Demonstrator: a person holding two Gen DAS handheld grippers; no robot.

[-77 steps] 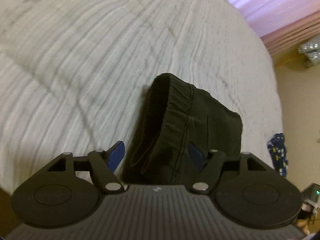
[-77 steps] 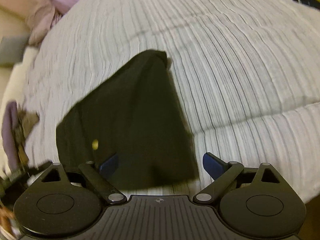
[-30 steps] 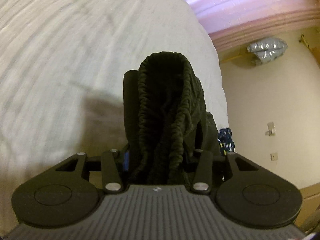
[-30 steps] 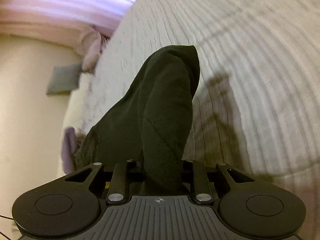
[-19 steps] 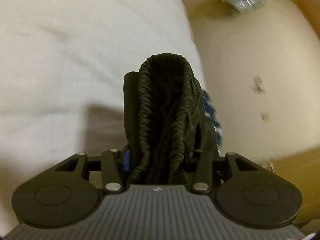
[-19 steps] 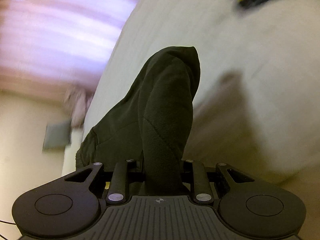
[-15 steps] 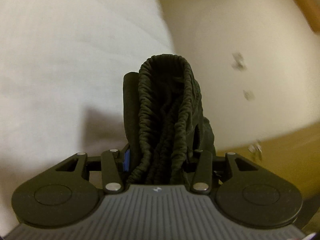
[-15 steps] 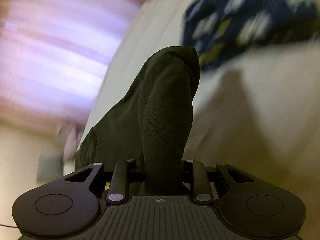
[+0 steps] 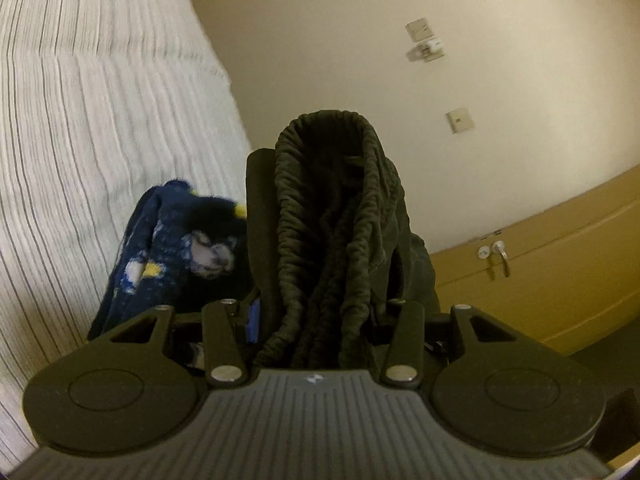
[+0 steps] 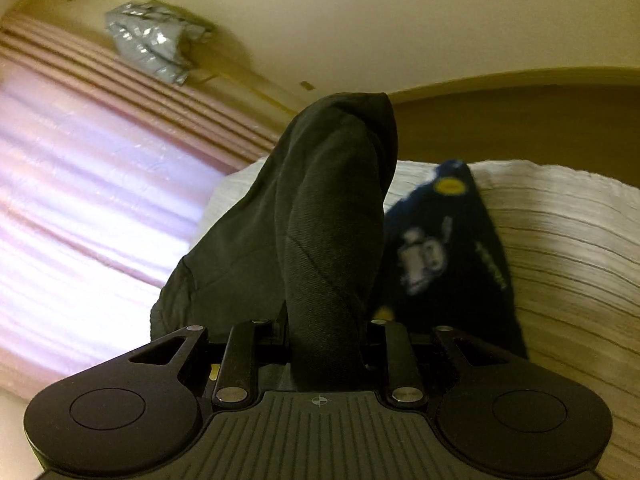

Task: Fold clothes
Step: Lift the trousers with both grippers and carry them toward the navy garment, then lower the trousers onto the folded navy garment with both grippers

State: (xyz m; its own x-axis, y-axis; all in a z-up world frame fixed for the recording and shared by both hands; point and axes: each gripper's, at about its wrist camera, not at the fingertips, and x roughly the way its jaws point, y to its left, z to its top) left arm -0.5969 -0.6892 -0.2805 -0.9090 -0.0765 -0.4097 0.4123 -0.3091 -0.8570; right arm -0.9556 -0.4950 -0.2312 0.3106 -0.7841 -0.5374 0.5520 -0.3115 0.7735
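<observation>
Dark garment [image 9: 336, 220]: soft, limp, light
Your left hand-held gripper [image 9: 320, 304] clamps its bunched elastic waistband; right hand-held gripper [image 10: 326, 320] pinches plain fabric. Patterned blue garment [image 10: 448, 248] at two o'clock on bed [image 9: 80, 100].

Patterned garment [image 9: 176, 248] lies on the bed [image 9: 80, 120], behind the held shorts [image 9: 332, 220].

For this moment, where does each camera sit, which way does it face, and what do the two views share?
Left wrist: on the left gripper, facing past the bed edge to a wall and door; only its fingers show, shut on the black garment.
Right wrist: on the right gripper, facing curtains and wall; shut on the same garment.
Shared: the black garment, the bed, the navy patterned garment.
</observation>
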